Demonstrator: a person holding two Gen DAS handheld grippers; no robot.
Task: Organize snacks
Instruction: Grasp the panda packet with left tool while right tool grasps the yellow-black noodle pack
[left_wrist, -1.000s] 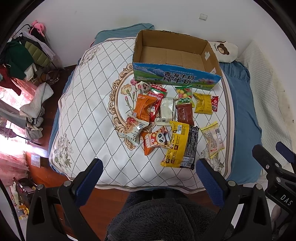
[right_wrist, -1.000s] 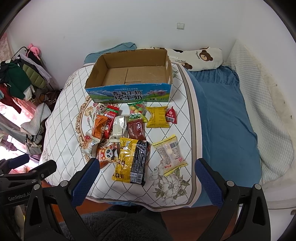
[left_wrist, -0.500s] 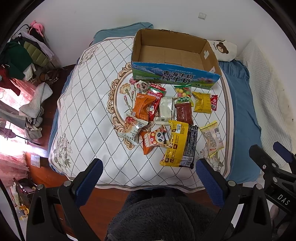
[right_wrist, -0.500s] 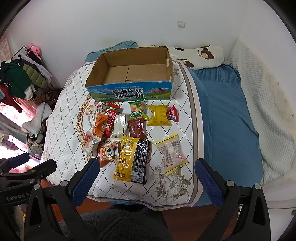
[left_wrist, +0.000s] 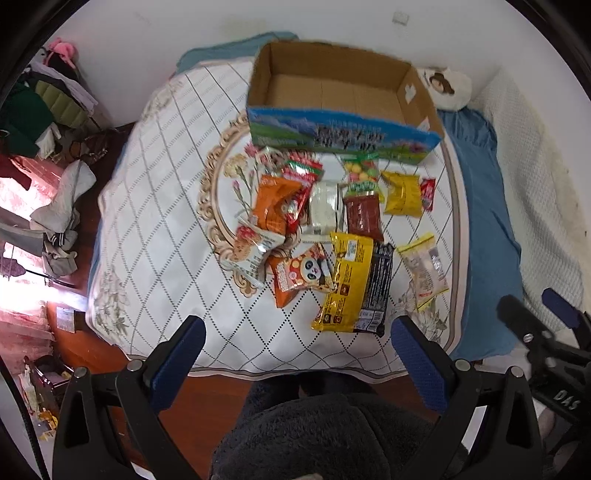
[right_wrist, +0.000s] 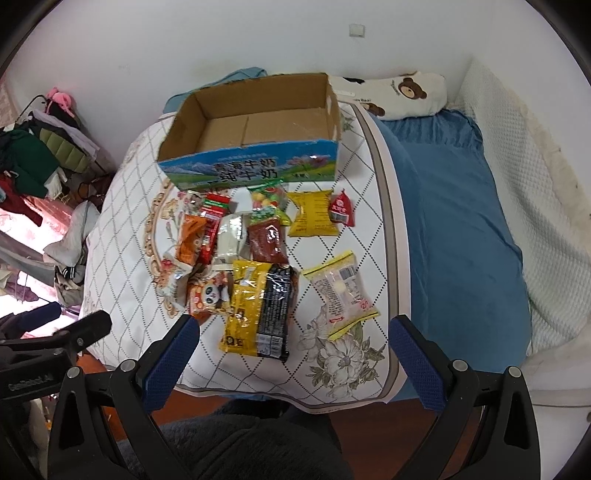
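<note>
No packet is in hand yet. My left gripper (left_wrist: 295, 350) and right gripper (right_wrist: 293, 349) both hang with fingers spread wide over the bed's near edge, holding nothing. One cardboard box (right_wrist: 255, 127) stands empty at the far end. About a dozen snack packets (right_wrist: 258, 254) lie in front of it. Next, I judge, comes reaching for a near packet.

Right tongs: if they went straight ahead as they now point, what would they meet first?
Probably the yellow-and-black snack pack, which lies nearest between the open right tongs; depth is hard to judge in this view.
</note>
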